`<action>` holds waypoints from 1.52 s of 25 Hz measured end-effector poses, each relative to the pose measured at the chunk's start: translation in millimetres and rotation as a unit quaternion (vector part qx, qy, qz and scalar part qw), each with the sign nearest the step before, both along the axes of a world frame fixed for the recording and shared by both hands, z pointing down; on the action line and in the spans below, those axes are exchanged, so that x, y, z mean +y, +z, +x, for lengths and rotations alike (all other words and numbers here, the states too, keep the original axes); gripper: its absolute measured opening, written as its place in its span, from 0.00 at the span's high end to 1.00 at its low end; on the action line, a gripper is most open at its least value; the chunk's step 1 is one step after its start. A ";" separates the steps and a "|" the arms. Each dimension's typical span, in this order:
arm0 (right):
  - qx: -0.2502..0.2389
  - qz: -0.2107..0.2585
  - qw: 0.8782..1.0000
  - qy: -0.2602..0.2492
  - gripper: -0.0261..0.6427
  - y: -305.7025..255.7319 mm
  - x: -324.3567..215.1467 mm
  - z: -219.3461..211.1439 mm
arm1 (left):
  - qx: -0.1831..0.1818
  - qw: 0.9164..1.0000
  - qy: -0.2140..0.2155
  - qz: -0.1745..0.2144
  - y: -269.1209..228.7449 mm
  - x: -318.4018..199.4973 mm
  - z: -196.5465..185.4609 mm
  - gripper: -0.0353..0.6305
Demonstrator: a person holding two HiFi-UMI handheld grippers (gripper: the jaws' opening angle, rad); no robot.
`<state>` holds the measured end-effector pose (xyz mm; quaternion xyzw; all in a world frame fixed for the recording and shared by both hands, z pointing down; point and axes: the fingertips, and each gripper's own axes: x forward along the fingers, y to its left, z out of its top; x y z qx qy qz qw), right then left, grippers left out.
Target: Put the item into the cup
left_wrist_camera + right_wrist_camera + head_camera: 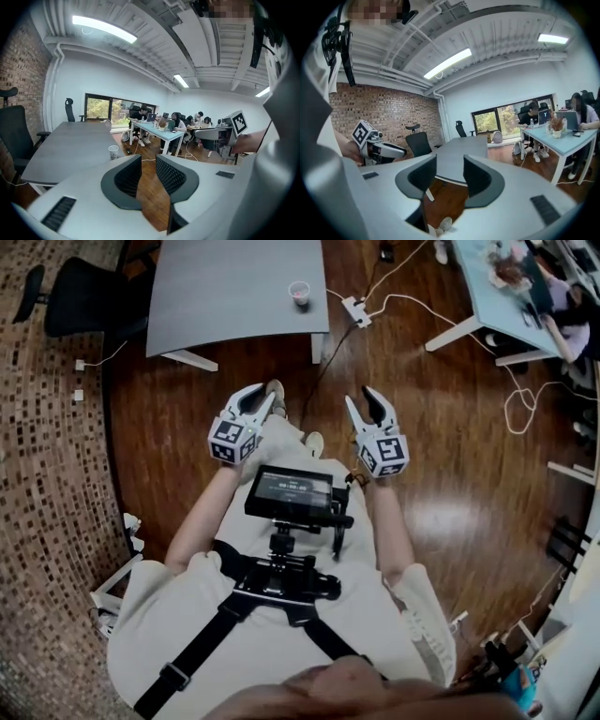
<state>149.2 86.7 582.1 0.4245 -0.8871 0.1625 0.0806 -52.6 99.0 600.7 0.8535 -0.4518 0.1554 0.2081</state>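
Note:
A small white paper cup stands near the right front edge of the grey table, far ahead of me; its inside looks dark reddish. It also shows in the left gripper view as the cup on the table. No loose item can be made out. My left gripper is held at waist height over the wooden floor, open by a narrow gap and empty. Beside it, my right gripper is open wider and holds nothing.
A black office chair stands left of the table. A power strip with white cables lies on the floor to its right. People sit at a light blue desk at the far right. A small monitor hangs on my chest.

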 end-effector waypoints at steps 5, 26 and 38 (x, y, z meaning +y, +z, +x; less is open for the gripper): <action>0.002 0.012 1.000 -0.026 0.68 -6.0 16.1 -16.1 | -0.004 1.000 -0.030 0.006 -3.1 22.0 -18.8 0.80; 0.045 0.020 0.998 -0.034 0.68 -4.0 41.6 -112.5 | 0.022 0.999 -0.027 -0.024 14.2 37.6 -105.5 0.80; 0.046 -0.006 0.999 0.014 0.68 21.9 35.4 -141.3 | 0.027 0.999 -0.002 -0.043 30.0 15.8 -142.9 0.80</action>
